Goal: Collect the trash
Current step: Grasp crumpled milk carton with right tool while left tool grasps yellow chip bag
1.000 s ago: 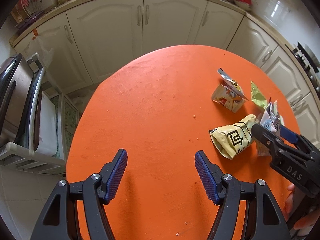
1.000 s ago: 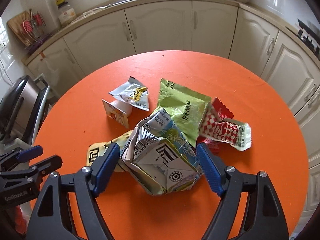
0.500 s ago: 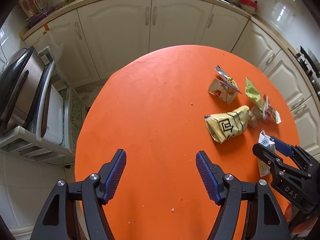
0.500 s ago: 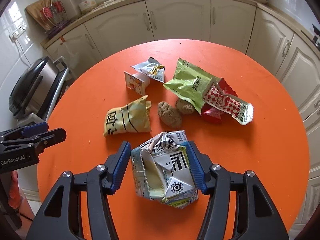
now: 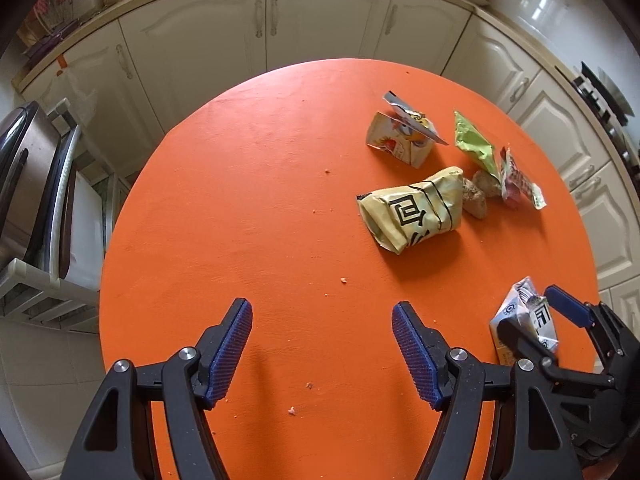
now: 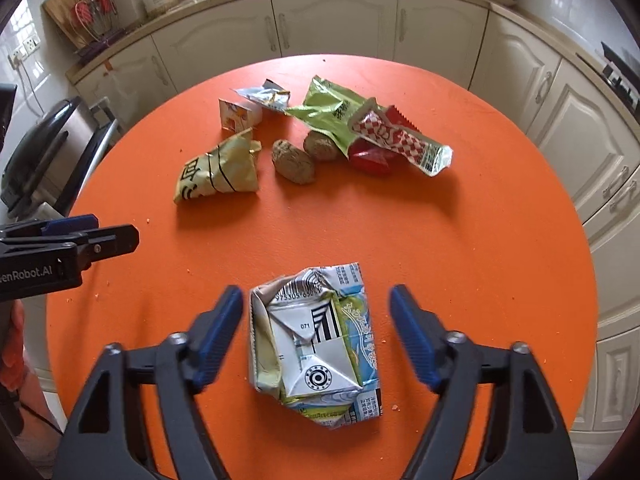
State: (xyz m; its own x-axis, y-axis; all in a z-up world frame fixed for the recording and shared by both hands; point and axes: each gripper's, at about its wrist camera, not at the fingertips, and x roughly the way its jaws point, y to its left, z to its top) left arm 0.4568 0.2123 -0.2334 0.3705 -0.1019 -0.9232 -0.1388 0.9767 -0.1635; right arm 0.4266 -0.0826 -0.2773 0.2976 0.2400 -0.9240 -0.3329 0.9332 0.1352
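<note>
Crushed white-and-green paper carton (image 6: 316,344) lies on the round orange table (image 6: 460,232) between the opening right claw (image 6: 316,336), untouched. Left claw (image 5: 322,350) gapes empty. Cream cabinets (image 6: 332,20) curve behind; their countertop clutter is blurred.

A second earlier the right gripper (image 6: 316,336) sat in the middle of the trash pile with the crushed carton (image 6: 316,344) between its pads. Half a second earlier the pads had pinched the carton and dragged it toward the lower part of the frame, clear of the pile. Now the jaws were opening: the carton lay on the orange table (image 6: 500,240) between the pads, gaps on both sides. The move uncovered two brown lumps (image 6: 294,162) beside the yellow wrapper (image 6: 218,172). In the left wrist view the pile drifted to the upper right.
</note>
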